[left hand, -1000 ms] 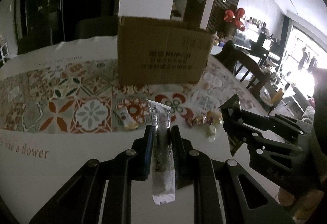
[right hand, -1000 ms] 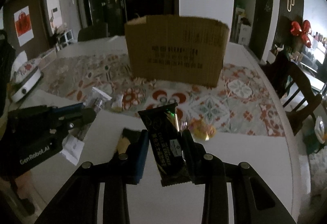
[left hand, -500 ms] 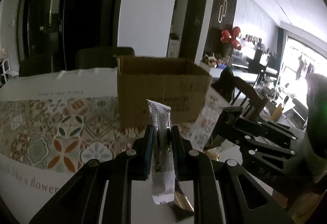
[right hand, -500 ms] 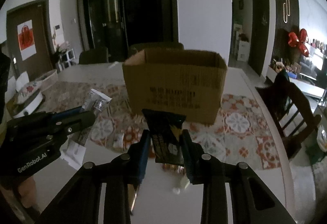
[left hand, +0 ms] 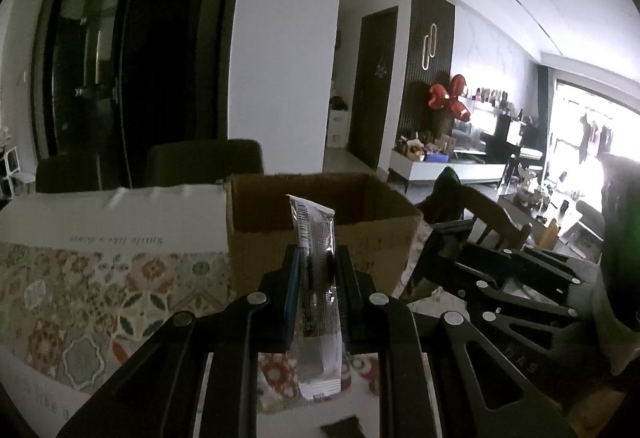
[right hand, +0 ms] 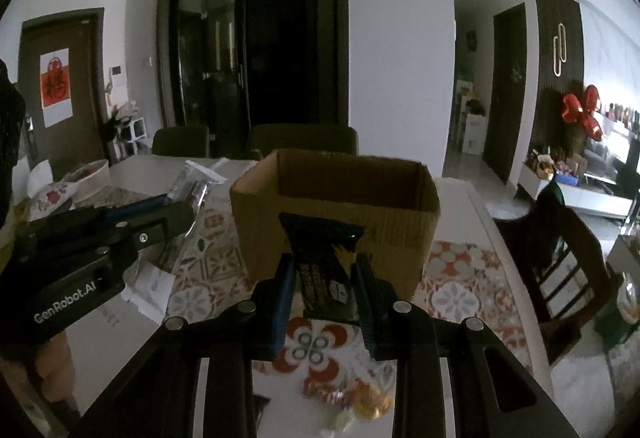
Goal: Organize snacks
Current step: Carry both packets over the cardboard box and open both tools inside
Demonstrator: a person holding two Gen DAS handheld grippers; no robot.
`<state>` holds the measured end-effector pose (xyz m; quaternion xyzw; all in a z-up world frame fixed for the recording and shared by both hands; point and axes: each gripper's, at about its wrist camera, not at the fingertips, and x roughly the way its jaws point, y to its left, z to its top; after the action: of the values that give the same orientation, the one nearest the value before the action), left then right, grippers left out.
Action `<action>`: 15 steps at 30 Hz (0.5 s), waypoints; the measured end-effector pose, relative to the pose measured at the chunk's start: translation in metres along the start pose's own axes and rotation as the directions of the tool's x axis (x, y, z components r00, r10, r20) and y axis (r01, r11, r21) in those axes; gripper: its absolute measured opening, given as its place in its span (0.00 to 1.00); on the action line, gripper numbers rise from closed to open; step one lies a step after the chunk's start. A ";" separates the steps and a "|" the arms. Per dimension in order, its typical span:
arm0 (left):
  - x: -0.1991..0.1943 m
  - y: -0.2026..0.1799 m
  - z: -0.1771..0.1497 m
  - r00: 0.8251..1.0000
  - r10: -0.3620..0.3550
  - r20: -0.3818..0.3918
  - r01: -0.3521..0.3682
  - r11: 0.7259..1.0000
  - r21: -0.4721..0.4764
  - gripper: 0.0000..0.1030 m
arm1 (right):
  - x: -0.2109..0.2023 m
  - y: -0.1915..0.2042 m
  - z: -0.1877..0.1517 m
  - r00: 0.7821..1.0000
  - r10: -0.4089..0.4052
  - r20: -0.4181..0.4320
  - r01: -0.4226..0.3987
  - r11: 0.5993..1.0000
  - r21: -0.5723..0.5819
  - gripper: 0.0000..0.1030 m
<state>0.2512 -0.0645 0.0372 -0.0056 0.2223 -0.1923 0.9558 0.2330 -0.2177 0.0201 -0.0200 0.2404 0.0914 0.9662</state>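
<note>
My left gripper (left hand: 318, 270) is shut on a grey-and-white snack bar wrapper (left hand: 318, 290), held upright above the table, just short of the open cardboard box (left hand: 320, 222). My right gripper (right hand: 324, 278) is shut on a black snack bar (right hand: 326, 266), held upright in front of the same box (right hand: 336, 214). The left gripper also shows at the left of the right wrist view (right hand: 188, 206), and the right gripper at the right of the left wrist view (left hand: 444, 250). Both are close to the box's near wall.
Loose wrapped candies (right hand: 360, 402) lie on the table below my right gripper. A patterned tablecloth (left hand: 100, 286) covers the table. Dark chairs (right hand: 304, 138) stand behind the box and a wooden chair (right hand: 560, 258) at the right. A bowl (right hand: 88, 178) sits far left.
Both grippers have risen and moved toward the box with their snacks. The box's open top now shows, and the table items have dropped low in view.
</note>
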 end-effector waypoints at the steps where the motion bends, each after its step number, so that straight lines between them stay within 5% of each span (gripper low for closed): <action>1: 0.003 0.001 0.005 1.000 -0.004 0.006 0.004 1.000 -0.001 0.17 | 0.003 -0.003 0.005 1.000 0.001 0.010 -0.001 1.000 0.004 0.29; 15: 0.059 0.005 0.067 0.999 -0.003 0.046 0.002 1.000 0.025 0.17 | 0.055 -0.036 0.073 0.997 0.037 0.067 -0.041 0.998 0.049 0.29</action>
<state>0.3306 -0.0867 0.0717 0.0017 0.1977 -0.1961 0.9604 0.3215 -0.2376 0.0589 0.0121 0.2109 0.1048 0.9718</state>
